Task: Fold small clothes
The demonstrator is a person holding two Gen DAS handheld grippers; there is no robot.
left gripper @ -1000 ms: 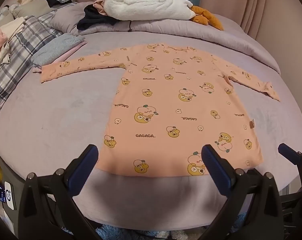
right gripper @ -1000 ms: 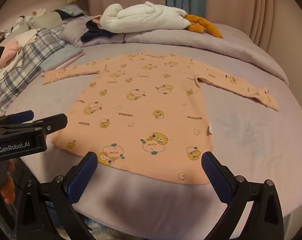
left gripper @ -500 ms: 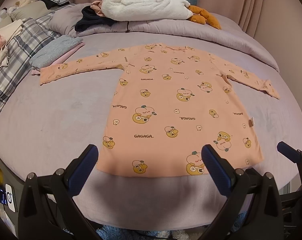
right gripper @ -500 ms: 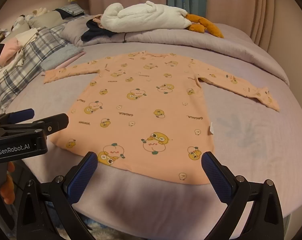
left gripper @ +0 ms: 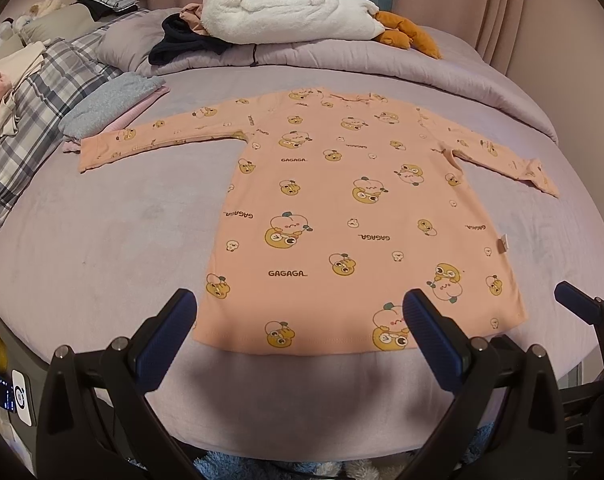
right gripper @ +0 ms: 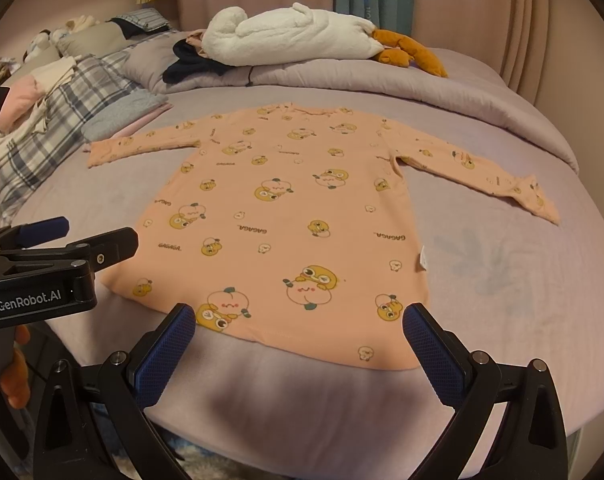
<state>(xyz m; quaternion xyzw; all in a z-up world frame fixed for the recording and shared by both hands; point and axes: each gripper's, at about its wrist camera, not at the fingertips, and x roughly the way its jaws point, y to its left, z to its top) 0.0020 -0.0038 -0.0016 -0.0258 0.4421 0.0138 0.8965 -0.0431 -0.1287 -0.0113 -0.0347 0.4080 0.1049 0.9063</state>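
Note:
A small peach long-sleeved garment (left gripper: 354, 216) printed with cartoon fruit and "GAGAGA" lies flat on the lilac bed, sleeves spread to both sides, hem toward me. It also shows in the right wrist view (right gripper: 285, 220). My left gripper (left gripper: 299, 320) is open and empty, hovering just short of the hem's left half. My right gripper (right gripper: 297, 332) is open and empty over the hem's right half. The left gripper also appears at the left edge of the right wrist view (right gripper: 57, 236), and the right gripper's finger (left gripper: 574, 304) at the right edge of the left wrist view.
A lilac bedsheet (left gripper: 101, 240) covers the bed. Folded grey and pink clothes (left gripper: 109, 108) lie by the left sleeve. A plaid blanket (left gripper: 29, 120) is at the left. A white plush (left gripper: 293, 12), orange plush (left gripper: 406, 36) and dark clothes (left gripper: 181, 42) sit on the rolled duvet behind.
Both grippers have edged slightly nearer to the garment's hem; the garment has not moved and both stay open.

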